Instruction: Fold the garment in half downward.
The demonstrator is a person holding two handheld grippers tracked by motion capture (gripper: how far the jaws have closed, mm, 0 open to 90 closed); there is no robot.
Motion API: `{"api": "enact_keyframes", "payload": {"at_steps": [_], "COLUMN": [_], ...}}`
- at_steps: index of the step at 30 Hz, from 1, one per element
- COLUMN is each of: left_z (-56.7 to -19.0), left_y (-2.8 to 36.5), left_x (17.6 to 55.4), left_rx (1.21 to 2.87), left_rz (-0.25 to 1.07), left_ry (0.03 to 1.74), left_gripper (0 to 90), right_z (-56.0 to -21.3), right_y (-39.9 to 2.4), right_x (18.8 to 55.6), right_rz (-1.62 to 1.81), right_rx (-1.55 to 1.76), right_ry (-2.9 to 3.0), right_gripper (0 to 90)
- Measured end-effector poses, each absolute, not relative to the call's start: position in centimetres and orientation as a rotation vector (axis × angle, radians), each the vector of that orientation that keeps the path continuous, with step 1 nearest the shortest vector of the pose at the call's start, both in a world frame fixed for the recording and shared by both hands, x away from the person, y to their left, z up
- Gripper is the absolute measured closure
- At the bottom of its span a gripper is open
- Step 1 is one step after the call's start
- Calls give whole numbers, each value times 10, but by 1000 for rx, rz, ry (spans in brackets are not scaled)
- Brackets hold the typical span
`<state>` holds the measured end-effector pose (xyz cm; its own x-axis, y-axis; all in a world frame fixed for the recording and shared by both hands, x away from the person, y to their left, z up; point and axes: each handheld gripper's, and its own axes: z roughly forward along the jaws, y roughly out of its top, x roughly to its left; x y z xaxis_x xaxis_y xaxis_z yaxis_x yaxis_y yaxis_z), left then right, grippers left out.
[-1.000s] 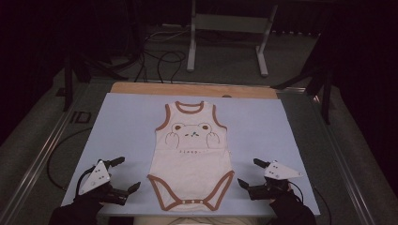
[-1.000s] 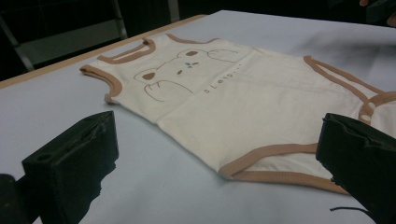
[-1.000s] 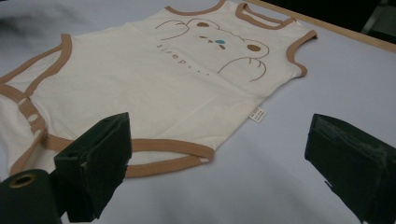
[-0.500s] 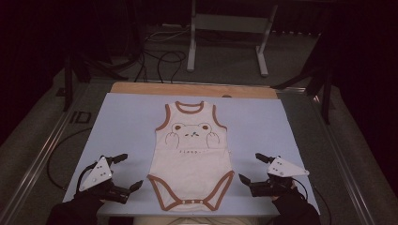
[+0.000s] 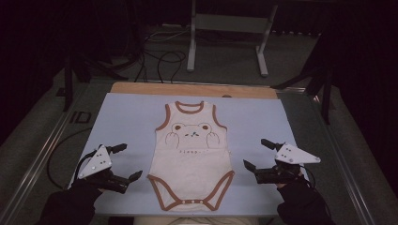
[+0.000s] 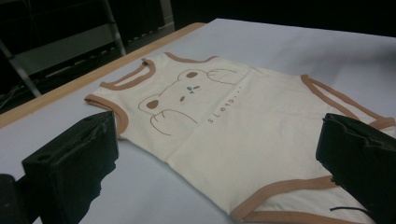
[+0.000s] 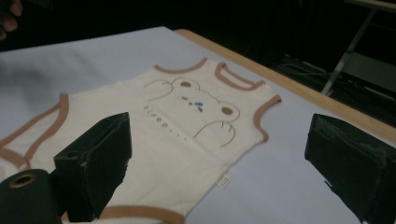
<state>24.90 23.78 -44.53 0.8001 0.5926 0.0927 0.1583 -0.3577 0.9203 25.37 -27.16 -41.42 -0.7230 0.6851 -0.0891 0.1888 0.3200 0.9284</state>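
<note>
High view: pale blue surface (image 5: pixel 122 117) with wooden far edge; dark room, metal stand (image 5: pixel 225 33) behind. Bodysuit (image 5: pixel 191 157) lying flat, centred. Left gripper (image 5: pixel 123 161) and right gripper (image 5: pixel 264 153) flanking it, fingers gaping wide, holding nothing.
Left gripper view: bodysuit (image 6: pixel 243 126) lying between fingers (image 6: pixel 74 163).
Right gripper view: likewise, bodysuit (image 7: pixel 187 121) ahead.

Looks like a lab: dark room, bench (image 5: pixel 122 117) with a blue mat, loose cables (image 5: pixel 162 56) and a metal stand (image 5: pixel 230 28) at upper centre.
</note>
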Motion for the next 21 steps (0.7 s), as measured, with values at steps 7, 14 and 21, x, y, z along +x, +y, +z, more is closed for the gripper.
{"api": "enact_keyframes", "payload": {"at_steps": [7,14,21], "left_z": [-435,-432,-438], "left_y": [232,223,216], "left_x": [259,272,284], "left_rx": [1922,1932,1959], "left_rz": [475,446,419], "left_ry": [564,571,602], "left_gripper": [6,6,6], "right_z": [-411,-416,-420], "right_y": [-267,-259,-251], "right_x": [267,285,301], "right_rz": [1412,1435,1443], "right_rx": [761,770,779], "right_ry": [2118,2137,2151], "right_gripper": [75,75,75]}}
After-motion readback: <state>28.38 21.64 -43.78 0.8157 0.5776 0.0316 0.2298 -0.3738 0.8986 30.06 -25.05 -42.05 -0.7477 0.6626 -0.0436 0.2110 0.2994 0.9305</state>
